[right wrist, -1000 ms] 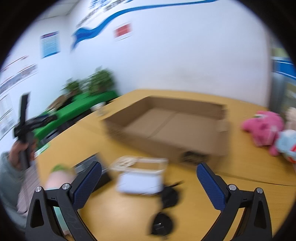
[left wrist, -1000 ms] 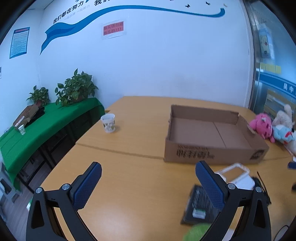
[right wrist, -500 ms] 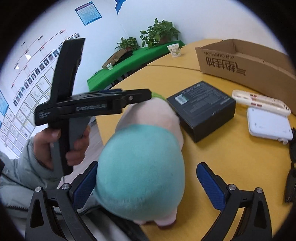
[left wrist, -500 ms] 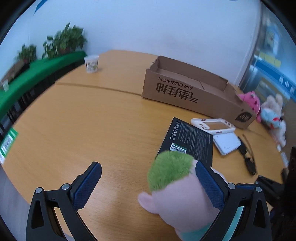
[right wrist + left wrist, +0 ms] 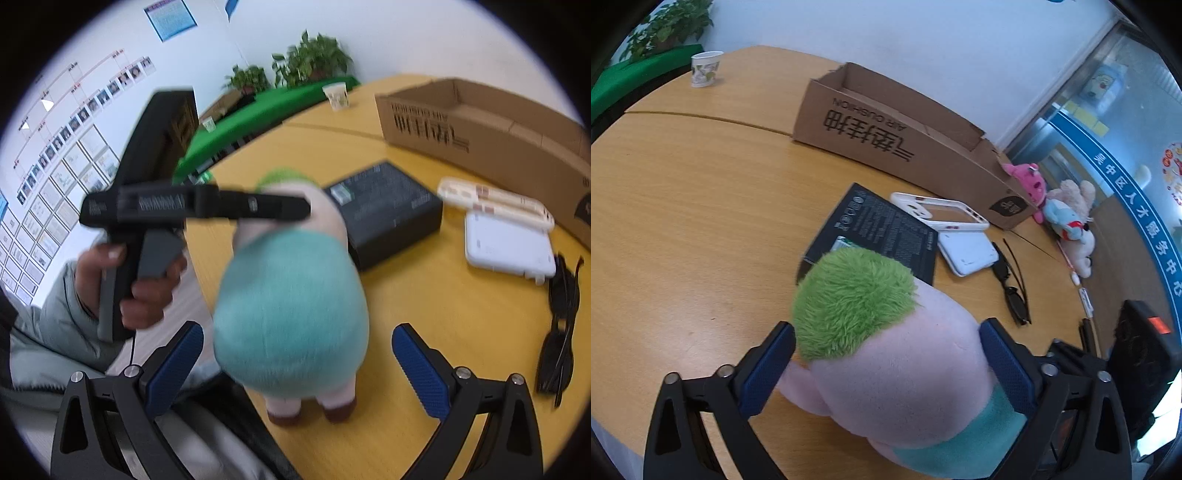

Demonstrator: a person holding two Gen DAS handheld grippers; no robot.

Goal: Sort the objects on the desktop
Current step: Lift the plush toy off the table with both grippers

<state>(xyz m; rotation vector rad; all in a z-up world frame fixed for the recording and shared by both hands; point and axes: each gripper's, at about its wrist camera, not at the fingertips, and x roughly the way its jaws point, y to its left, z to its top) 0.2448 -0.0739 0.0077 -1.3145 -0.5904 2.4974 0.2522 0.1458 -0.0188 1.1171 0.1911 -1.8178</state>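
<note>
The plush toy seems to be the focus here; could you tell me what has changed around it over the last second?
The left gripper swung down from facing the cardboard box and now straddles the plush toy's head, not visibly squeezing. The right gripper dropped behind the toy, open. Box, black box and sunglasses stayed put.

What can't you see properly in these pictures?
- Face of the pink plush doll with green hair: both views show only its back and top.
- Inside of the brown cardboard box: left wrist view, hidden by its near wall.
- Box lettering: right wrist view, blurred.
- Whether the left gripper jaws press the doll: not clear.
</note>
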